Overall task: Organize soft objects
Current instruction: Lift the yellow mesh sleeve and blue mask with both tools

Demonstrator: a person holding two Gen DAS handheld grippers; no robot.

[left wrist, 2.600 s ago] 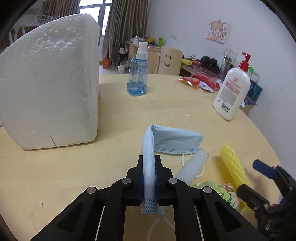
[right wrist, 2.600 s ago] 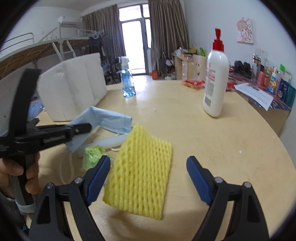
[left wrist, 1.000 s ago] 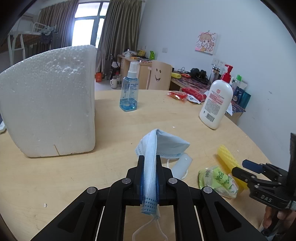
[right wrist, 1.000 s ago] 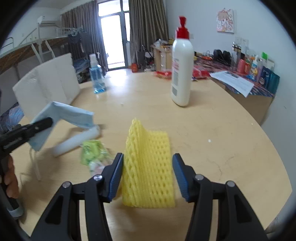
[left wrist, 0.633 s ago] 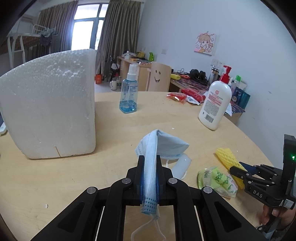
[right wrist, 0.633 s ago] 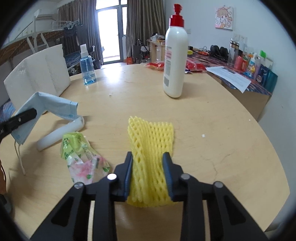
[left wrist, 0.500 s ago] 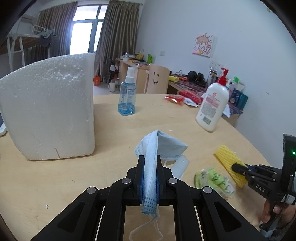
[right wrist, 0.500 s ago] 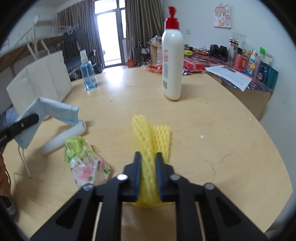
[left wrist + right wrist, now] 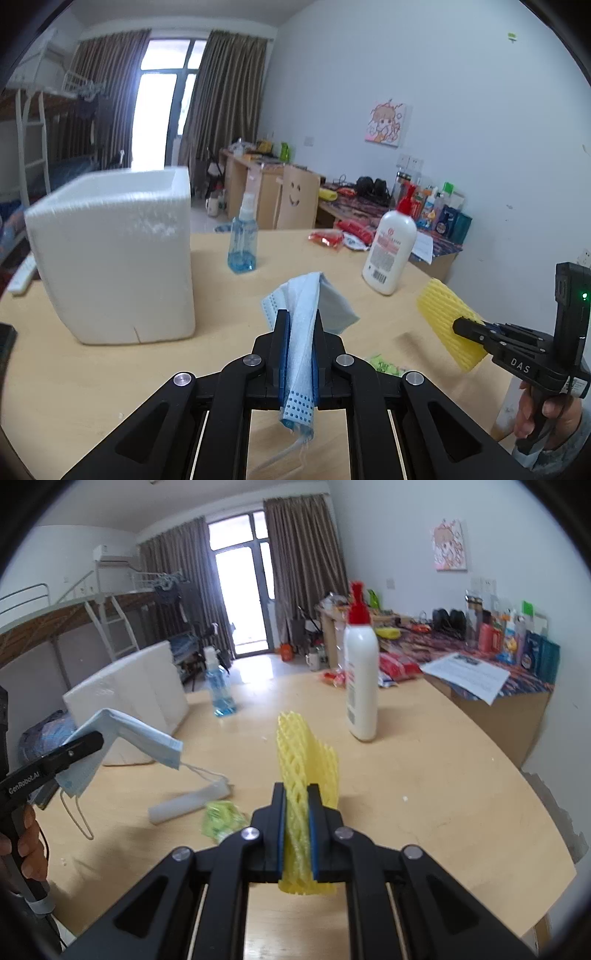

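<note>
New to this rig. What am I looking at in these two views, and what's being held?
No robot arm here: a person holds a two-finger gripper in each hand, and each gripper carries a fisheye camera looking along its jaws.

In the left wrist view, the left gripper has its jaws shut on a blue face mask. In the right wrist view, the right gripper has just closed its jaws on a yellow foam net. Both items are lifted off the round wooden table.

On the table: a white foam box, a blue spray bottle, a white pump bottle, a white tube and a green packet.
</note>
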